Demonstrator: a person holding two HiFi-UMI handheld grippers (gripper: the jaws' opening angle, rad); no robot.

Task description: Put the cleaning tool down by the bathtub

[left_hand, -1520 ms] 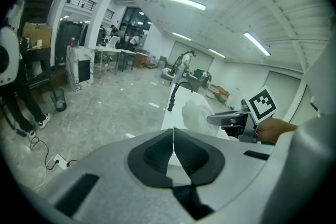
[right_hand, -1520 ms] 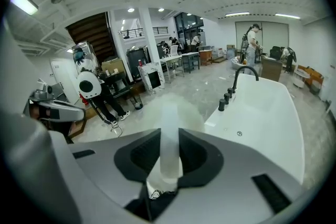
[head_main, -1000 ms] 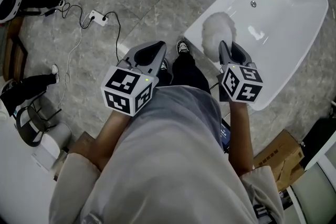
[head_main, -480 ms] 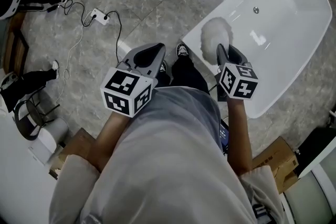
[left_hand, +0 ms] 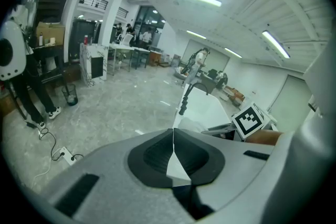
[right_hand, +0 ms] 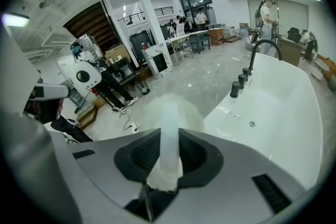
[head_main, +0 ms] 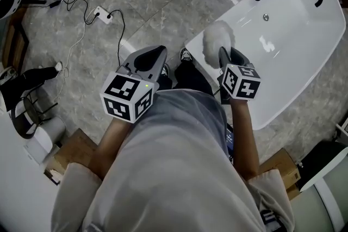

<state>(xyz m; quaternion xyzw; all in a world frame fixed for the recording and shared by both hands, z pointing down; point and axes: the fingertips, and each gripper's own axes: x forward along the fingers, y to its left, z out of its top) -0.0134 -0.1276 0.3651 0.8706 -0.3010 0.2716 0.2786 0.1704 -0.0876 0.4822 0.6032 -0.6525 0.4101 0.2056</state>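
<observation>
The cleaning tool (head_main: 216, 39) is a fluffy white duster head on a pale translucent handle (right_hand: 169, 134). My right gripper (head_main: 224, 55) is shut on that handle, and the fluffy head (right_hand: 170, 107) sticks out past the jaws over the near rim of the white bathtub (head_main: 304, 35). The tub (right_hand: 283, 107) has a black faucet and knobs (right_hand: 251, 68) at its far end. My left gripper (head_main: 145, 60) hovers over the grey floor left of the tub, shut with nothing between its jaws (left_hand: 173, 152).
A white power strip with black cable (head_main: 101, 14) lies on the marble floor at the upper left. Cardboard boxes (head_main: 283, 168) sit at the lower right, and a white machine (head_main: 8, 0) stands at the far left. The person's shoes (head_main: 185, 55) are by the tub's corner.
The right gripper and duster have drifted a little left and up relative to the tub, toward its near corner. The left gripper has barely moved.
</observation>
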